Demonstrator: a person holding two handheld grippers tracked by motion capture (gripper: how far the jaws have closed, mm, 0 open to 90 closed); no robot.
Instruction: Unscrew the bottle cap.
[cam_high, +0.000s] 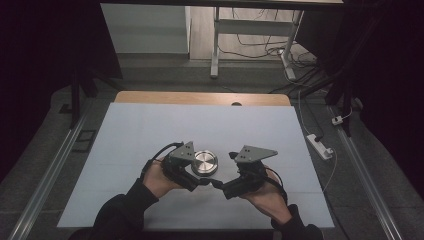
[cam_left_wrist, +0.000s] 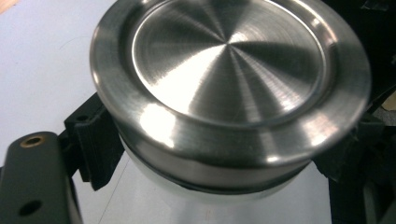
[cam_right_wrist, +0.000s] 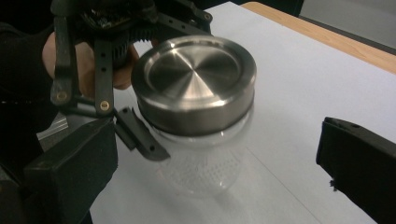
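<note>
- Your left gripper (cam_high: 196, 176): jaws closed in on either side of the jar (cam_right_wrist: 198, 112) just under its lid (contact looks firm in the left gripper view).
- Your right gripper (cam_high: 220, 184): jaws spread wide, gripping nothing.
- Both forearms enter low, hands angled inward.

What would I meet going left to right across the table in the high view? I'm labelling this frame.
Left hand → left gripper → jar lid → right gripper → right hand.
</note>
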